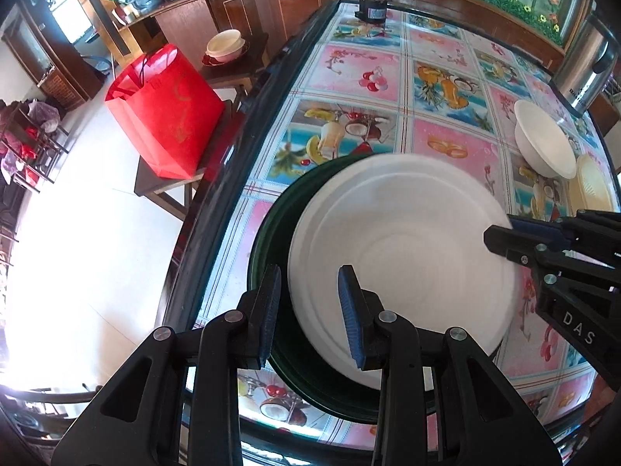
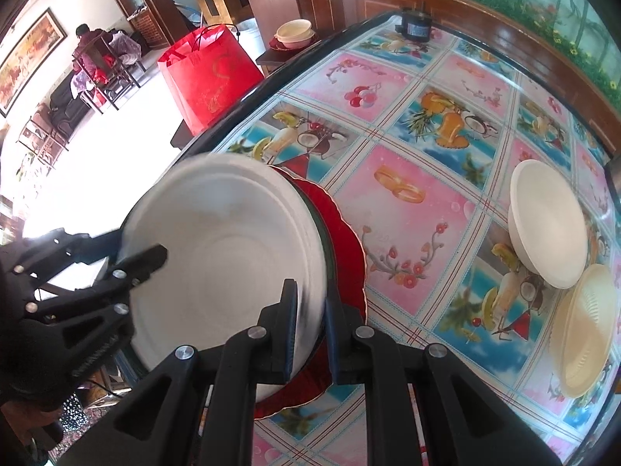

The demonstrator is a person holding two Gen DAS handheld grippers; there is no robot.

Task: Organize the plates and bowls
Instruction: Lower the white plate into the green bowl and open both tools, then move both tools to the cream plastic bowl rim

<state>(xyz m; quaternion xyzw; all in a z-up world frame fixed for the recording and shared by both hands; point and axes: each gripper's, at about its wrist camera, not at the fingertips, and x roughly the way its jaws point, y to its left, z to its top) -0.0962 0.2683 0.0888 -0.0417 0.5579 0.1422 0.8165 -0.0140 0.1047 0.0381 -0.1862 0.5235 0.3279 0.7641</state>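
Note:
A white plate [image 1: 403,256] lies tilted on a dark green plate [image 1: 279,240] near the table's front edge. In the right wrist view the white plate [image 2: 225,256] sits over the green plate and a red scalloped plate [image 2: 345,233]. My left gripper [image 1: 310,314] is open, its jaws astride the white plate's near rim. My right gripper [image 2: 310,326] is shut on the white plate's rim and shows at the right of the left wrist view [image 1: 500,240]. A white bowl [image 2: 547,225] and a cream plate [image 2: 582,334] lie to the right.
The table [image 1: 438,147] has a colourful fruit-print cloth under glass. A small black device [image 1: 372,7] stands at its far end, a steel kettle [image 1: 586,66] at the far right. A red bag [image 1: 167,112] sits on a stool left of the table, stacked bowls [image 1: 225,46] behind it.

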